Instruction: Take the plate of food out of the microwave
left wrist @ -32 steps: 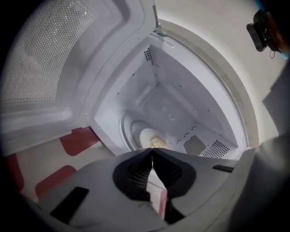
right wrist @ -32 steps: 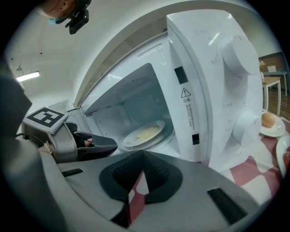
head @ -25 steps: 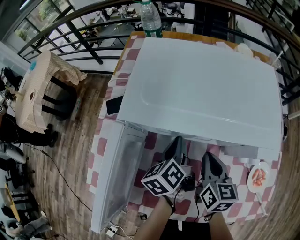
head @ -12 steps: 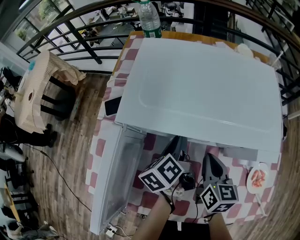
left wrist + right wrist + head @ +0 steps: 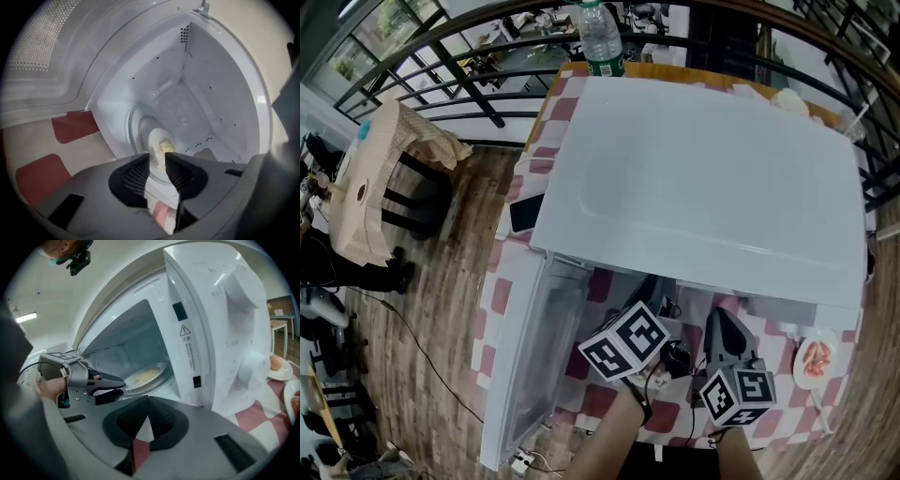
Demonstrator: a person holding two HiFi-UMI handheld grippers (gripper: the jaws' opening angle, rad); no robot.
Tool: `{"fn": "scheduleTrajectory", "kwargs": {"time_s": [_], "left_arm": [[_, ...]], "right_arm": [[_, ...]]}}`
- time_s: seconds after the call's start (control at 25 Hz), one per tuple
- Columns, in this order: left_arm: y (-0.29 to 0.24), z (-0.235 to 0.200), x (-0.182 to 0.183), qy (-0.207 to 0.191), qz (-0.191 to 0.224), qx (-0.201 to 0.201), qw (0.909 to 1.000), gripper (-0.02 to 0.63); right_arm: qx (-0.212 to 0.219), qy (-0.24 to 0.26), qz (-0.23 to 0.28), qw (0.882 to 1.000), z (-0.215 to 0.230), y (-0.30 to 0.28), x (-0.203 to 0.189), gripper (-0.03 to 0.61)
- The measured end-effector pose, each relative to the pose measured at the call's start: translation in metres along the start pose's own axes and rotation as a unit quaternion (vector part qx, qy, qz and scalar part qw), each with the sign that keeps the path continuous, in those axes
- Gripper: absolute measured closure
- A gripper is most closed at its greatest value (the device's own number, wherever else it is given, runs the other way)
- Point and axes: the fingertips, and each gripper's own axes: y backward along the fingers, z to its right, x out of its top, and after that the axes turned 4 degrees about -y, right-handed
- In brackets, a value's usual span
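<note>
- Inside the open microwave (image 5: 703, 178), on the glass turntable (image 5: 135, 123), sits the plate (image 5: 146, 375) with a flat layer of pale yellow food (what kind, I cannot tell).
- Just short of its near rim, the left gripper (image 5: 157, 158) has its fingers spread. They have just been opening, and the rim shows ahead of the gap, not pinched.
- Beside it, outside the cavity, the right gripper (image 5: 147, 414) hangs with its fingers pressed together at the tips, holding nothing.
- I judge the plate to be stiff, glazed and slick, likely ceramic. That makes it fairly heavy for a one-edge pinch, and breakable if dropped.
- The best hold looks like the near rim, one finger above the lip and one below. They should go deep enough that the ribbed pads bite on the flat of the rim, not its very edge.
- Held from one side it will want to droop away from the fingers, so it must be kept level or the food may slide.
- It may be hot too (no steam shows).
- The door (image 5: 530, 361) stands swung wide to the left, leaving room to draw the plate out over the checkered counter (image 5: 502, 291).
</note>
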Motion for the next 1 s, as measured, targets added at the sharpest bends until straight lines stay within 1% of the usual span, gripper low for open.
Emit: {"fn": "scheduleTrajectory", "kwargs": {"time_s": [0.36,0.4,0.44,0.6,0.64,0.8,1.0], "left_arm": [[-0.0023,0.0001,0.0022,0.022,0.002,0.000,0.9997,0.480],[-0.0025,0.0000,0.0023,0.023,0.001,-0.001,0.9997,0.503],[-0.0027,-0.0001,0.0024,0.024,0.001,-0.001,0.9997,0.511],[-0.0025,-0.0027,0.0016,0.015,-0.004,0.010,0.9998,0.527],[-0.0025,-0.0040,0.0014,0.012,-0.006,0.014,0.9998,0.558],[-0.0024,-0.0055,0.0015,0.008,-0.006,0.016,0.9998,0.552],[-0.0001,-0.0067,0.0025,0.018,-0.002,0.012,0.9998,0.563]], "right_arm": [[0.001,-0.005,-0.002,1.000,0.0008,-0.0003,-0.0016,0.554],[0.001,-0.005,-0.002,1.000,0.0010,-0.0004,-0.0016,0.554],[0.001,-0.006,-0.002,1.000,0.0013,-0.0006,-0.0018,0.554],[0.003,-0.008,-0.003,1.000,0.0013,-0.0009,-0.0030,0.554],[0.003,-0.008,-0.004,1.000,0.0012,-0.0011,-0.0034,0.554],[0.002,-0.009,-0.005,1.000,0.0024,-0.0017,-0.0037,0.554],[0.002,-0.007,-0.005,1.000,0.0030,-0.0019,-0.0032,0.554]]}}
